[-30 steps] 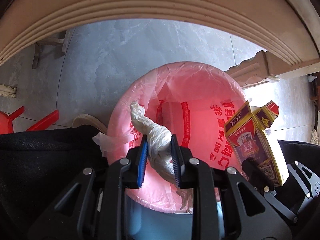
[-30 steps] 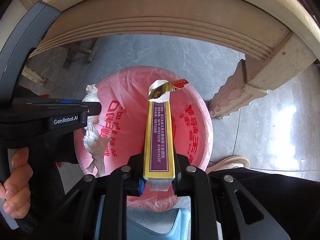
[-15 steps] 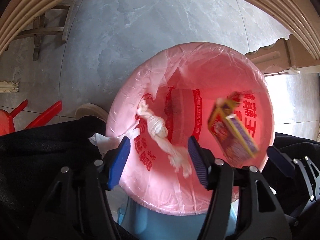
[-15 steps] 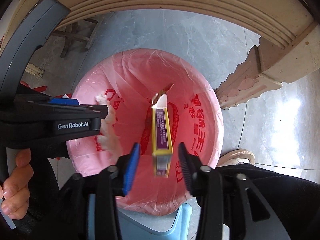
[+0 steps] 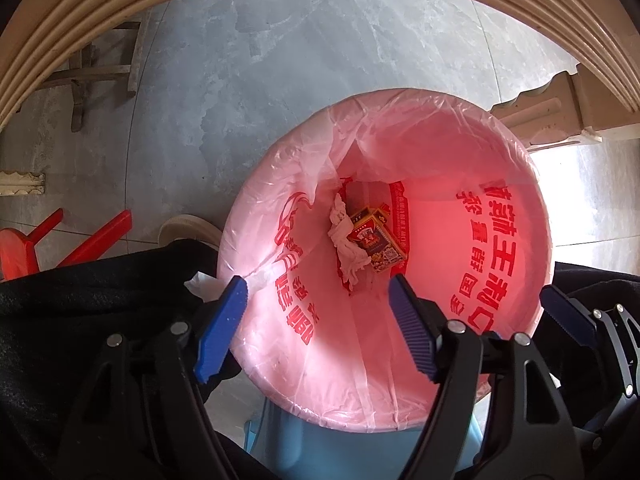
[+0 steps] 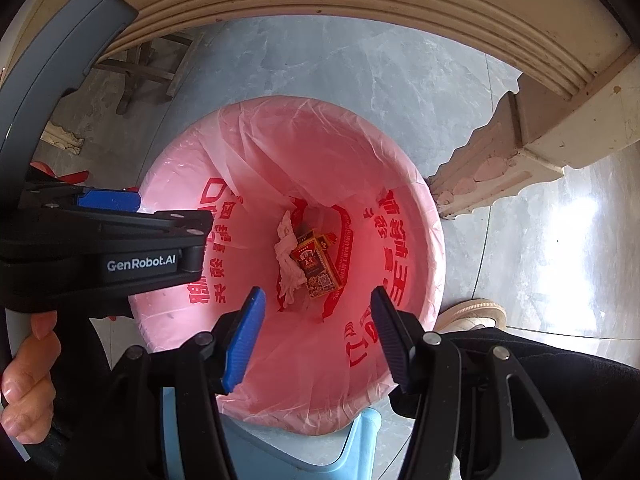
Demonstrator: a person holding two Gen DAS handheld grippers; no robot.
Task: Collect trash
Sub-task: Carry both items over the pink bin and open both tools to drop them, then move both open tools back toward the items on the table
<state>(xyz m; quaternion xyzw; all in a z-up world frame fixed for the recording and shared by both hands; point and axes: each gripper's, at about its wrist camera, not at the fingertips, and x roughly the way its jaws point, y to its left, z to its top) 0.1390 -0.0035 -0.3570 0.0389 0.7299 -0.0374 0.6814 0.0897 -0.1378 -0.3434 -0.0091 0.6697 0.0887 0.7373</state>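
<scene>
Both spread wide and holding nothing: left claw and right claw, hovering above the pink-lined trash bin. At the bin's bottom, twisted white tissue touching the red-and-gold cigarette pack. Beyond the bin, grey tiled floor; over it, the beige tabletop rim.

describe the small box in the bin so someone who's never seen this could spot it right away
Find the round bin lined with a pink plastic bag printed with red characters, standing on the grey floor beside the beige table. Look at its bottom, where two pieces of trash lie touching. The box is the flat red and purple carton with gold edges and a torn-open end; its neighbour is a soft, twisted white tissue.
</scene>
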